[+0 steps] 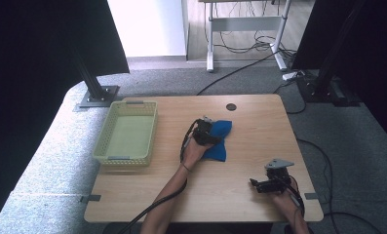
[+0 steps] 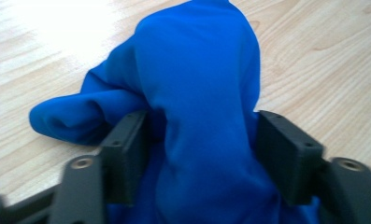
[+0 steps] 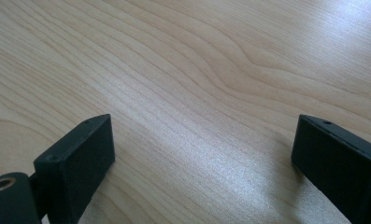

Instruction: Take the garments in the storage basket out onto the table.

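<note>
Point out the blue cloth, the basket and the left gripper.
blue cloth (image 2: 197, 70): left gripper view, upper bunched fold.
basket (image 1: 100, 146): high view, left wall.
left gripper (image 2: 199, 154): left gripper view, midway between the jaws, cloth between them.

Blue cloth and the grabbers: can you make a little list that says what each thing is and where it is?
blue cloth: bunched up near the middle of the wooden table
left gripper: jaws on both sides of a fold of the cloth, which fills the gap
right gripper: open, nothing between the jaws, over bare wood near the table's front right corner
basket: pale yellow-green, on the left side, nothing inside
</note>
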A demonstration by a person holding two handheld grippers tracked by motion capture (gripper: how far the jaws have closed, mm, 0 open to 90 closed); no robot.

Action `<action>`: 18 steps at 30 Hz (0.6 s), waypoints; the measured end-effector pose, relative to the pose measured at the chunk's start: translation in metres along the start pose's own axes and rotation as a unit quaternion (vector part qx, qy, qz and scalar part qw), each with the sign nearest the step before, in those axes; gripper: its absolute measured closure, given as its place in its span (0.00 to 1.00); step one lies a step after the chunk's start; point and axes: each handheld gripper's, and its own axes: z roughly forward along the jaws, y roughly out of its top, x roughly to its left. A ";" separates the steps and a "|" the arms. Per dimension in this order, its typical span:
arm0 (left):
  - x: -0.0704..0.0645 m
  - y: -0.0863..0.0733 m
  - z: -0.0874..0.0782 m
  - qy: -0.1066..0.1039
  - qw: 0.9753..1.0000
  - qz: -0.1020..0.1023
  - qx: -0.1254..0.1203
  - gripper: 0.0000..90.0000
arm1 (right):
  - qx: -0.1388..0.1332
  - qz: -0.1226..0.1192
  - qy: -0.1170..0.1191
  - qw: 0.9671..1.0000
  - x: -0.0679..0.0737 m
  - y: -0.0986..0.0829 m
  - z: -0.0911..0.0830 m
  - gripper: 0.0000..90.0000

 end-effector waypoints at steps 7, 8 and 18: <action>0.001 0.000 -0.006 -0.003 1.000 -0.001 -0.004 0.26 | 0.000 0.000 0.000 1.000 0.000 0.000 0.000 0.06; 0.001 0.000 -0.007 -0.002 1.000 -0.001 -0.005 0.24 | 0.000 0.000 0.000 1.000 0.000 0.000 0.000 0.06; 0.001 0.004 -0.023 0.003 1.000 -0.004 -0.024 0.17 | 0.001 0.000 0.000 1.000 0.000 0.000 0.000 0.06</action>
